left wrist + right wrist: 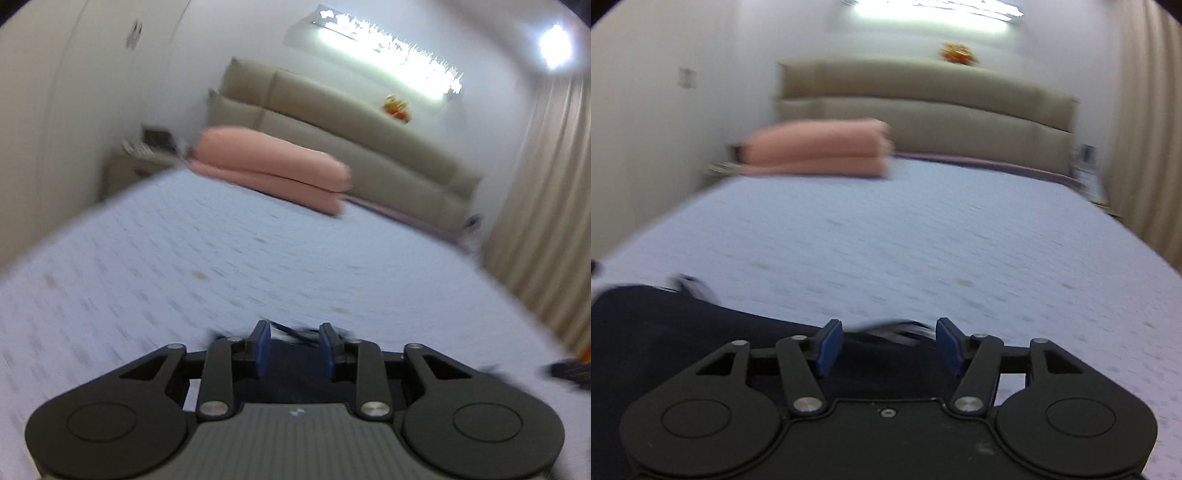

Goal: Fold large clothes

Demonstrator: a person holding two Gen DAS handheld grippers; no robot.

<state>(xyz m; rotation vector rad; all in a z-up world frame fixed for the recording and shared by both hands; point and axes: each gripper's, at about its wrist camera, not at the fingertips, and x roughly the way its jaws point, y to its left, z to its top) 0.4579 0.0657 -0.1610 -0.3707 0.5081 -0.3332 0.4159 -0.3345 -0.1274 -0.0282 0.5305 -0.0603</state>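
A dark navy garment (pixel 665 332) lies on the pale blue bedspread (pixel 923 240), spreading left from under my right gripper. My right gripper (pixel 889 332) stands open, its blue pads (pixel 829 347) wide apart, with the garment's striped edge lying loose between them. In the left wrist view the same navy garment (pixel 295 363) shows under and between the fingers of my left gripper (pixel 294 332). That gripper is open too, with a narrower gap, and its pads (pixel 263 347) do not press on the cloth. Both views are blurred.
A folded pink blanket (pixel 273 166) (pixel 820 147) lies at the far left of the bed (pixel 221 258), before a beige headboard (pixel 351 122) (pixel 923 107). A nightstand (pixel 136 162) stands at the left and curtains (pixel 546 203) (pixel 1145 129) hang at the right.
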